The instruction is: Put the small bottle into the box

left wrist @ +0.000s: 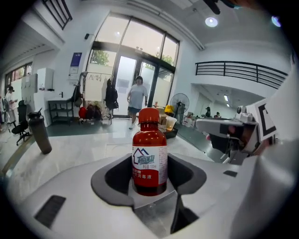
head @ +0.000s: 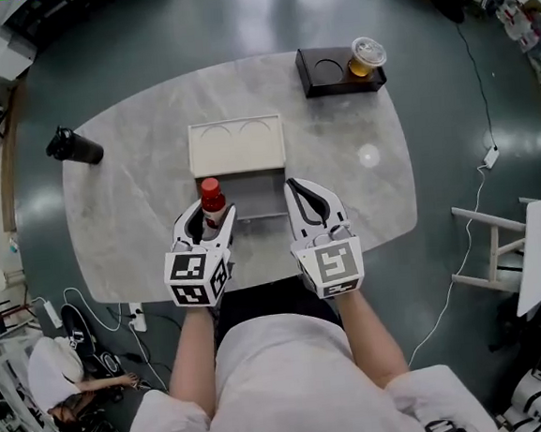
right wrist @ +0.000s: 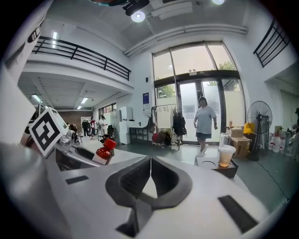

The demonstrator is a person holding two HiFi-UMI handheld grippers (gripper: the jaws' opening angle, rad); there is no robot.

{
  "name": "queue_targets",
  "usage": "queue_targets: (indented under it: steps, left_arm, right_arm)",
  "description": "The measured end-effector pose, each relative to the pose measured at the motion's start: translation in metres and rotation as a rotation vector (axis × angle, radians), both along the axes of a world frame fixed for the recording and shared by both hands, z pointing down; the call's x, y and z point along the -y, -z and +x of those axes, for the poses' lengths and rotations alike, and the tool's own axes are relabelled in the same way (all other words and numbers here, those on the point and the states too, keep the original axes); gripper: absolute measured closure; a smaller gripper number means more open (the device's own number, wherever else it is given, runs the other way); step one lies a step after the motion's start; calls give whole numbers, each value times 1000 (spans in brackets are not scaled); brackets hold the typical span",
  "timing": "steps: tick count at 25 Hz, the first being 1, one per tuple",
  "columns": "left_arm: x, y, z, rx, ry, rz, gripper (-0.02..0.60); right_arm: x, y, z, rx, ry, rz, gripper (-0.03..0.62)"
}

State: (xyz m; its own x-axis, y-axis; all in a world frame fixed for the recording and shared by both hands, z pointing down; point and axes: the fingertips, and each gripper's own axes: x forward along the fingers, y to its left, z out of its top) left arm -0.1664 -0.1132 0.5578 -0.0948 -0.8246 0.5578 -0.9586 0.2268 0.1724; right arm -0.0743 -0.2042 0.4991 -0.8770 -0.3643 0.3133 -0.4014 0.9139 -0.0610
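Table (head: pixel 138 203): grey marble, oval.
Box (head: pixel 261 197): open, near 6 o'clock edge; white lid (head: pixel 236 146) flat at its 12 o'clock.
Left gripper (head: pixel 213 210): box's 9 o'clock side; small bottle (head: pixel 212 197) upright between jaws.
Right gripper (head: pixel 308 198): box's 3 o'clock side.
Black tray (head: pixel 320 84): 1 o'clock, holds cup (head: pixel 367 56).
Black tumbler (head: pixel 74 147): 10 o'clock edge.

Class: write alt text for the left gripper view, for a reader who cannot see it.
The left gripper holds a red-capped small bottle upright between its jaws. Behind it, a dark tumbler stands on the pale table.

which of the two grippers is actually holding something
The left gripper: its jaws are shut on the red-capped small bottle. The right gripper has its jaws closed together on nothing.
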Motion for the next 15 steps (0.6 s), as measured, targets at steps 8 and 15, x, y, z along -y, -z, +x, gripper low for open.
queue_targets:
  steps: [8,15]
  left_arm:
    - [-8,-70,-18,-38,-84,-204,348]
    - [0,-101,-20,-56,-190,-319,348]
  right_arm:
    - [7,-27,-27,-41,-8,-35,569]
    - [9,-51,-40,-84,-2,-91,569]
